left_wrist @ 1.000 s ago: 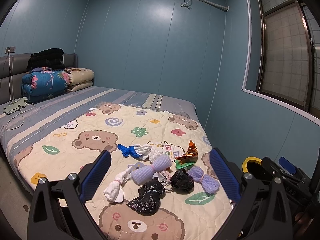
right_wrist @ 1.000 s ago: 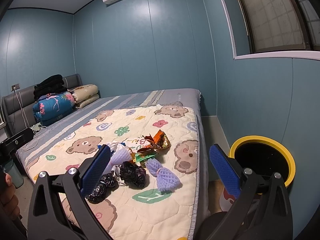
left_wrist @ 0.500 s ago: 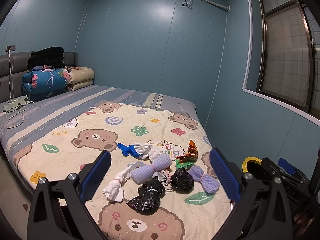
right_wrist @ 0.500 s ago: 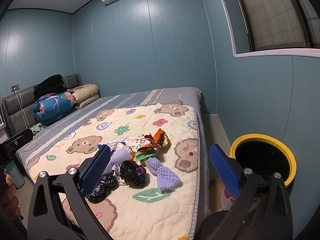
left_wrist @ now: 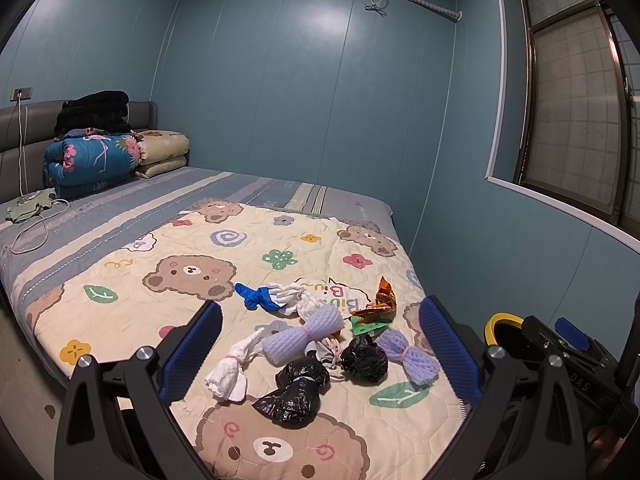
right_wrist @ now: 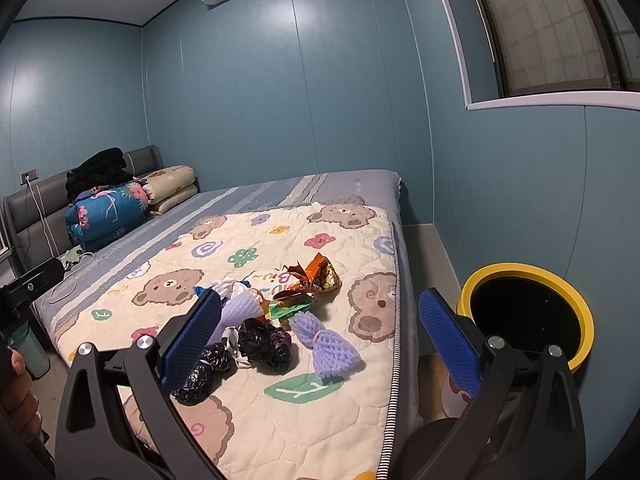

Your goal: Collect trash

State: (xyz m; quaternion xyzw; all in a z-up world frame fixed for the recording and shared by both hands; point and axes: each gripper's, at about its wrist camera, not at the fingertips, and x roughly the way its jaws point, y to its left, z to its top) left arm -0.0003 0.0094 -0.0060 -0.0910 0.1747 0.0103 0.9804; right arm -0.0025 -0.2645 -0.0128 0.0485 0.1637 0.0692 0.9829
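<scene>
With both sets of fingers spread wide and holding nothing, the pick is still open. Right gripper [right_wrist: 320,344] frames the near end of the trash pile; the purple foam net [right_wrist: 326,344] lies straight ahead between its fingers, long axis running away and slightly left, pinched at the middle by a band. Black knotted bag [right_wrist: 264,346] sits just left of it, touching. Yellow-rimmed bin [right_wrist: 526,316] stands on the floor right of the bed, so the right gripper looks better placed for pick and drop. Left gripper [left_wrist: 320,354] faces the same pile from further left: second foam net [left_wrist: 302,334], white wad [left_wrist: 232,372], another black bag [left_wrist: 296,390], foil wrapper [left_wrist: 380,302] behind. All light, crumpled, soft; lying on the bear quilt [left_wrist: 192,272].
</scene>
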